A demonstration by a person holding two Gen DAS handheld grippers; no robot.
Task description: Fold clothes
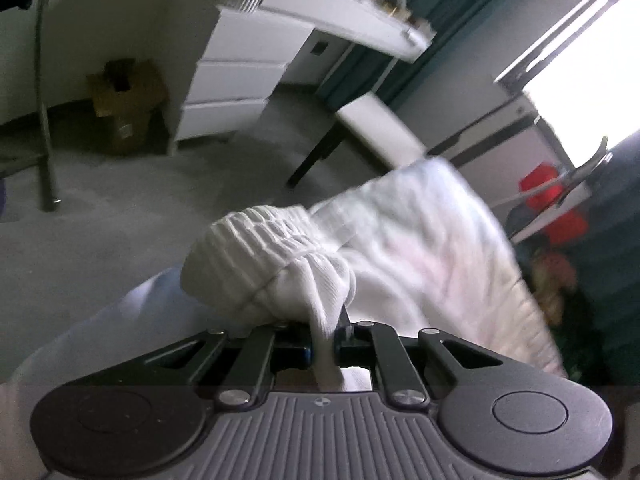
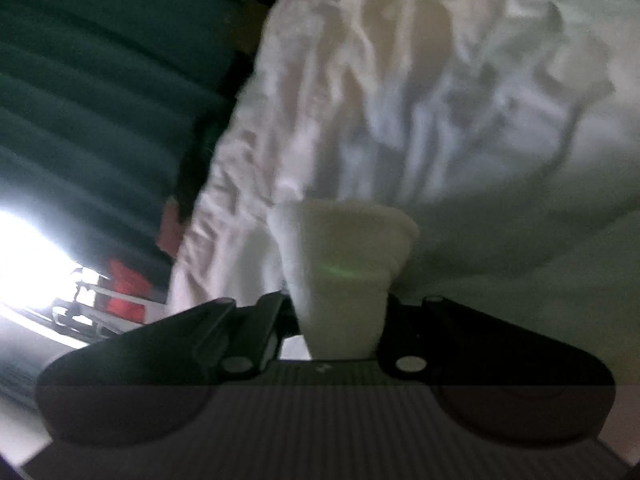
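Left claw (image 1: pixel 324 344) pinches white garment (image 1: pixel 400 248) — lifted.

A grey carpeted floor (image 1: pixel 132 208) fills the left wrist view. On it at ten o'clock sits an open cardboard box (image 1: pixel 126 100); a white drawer unit (image 1: pixel 236 76) stands at eleven, a metal pole's foot (image 1: pixel 48 184) at nine. A dark-legged white table (image 1: pixel 380 128) stands near one o'clock. What lies on it is unclear.
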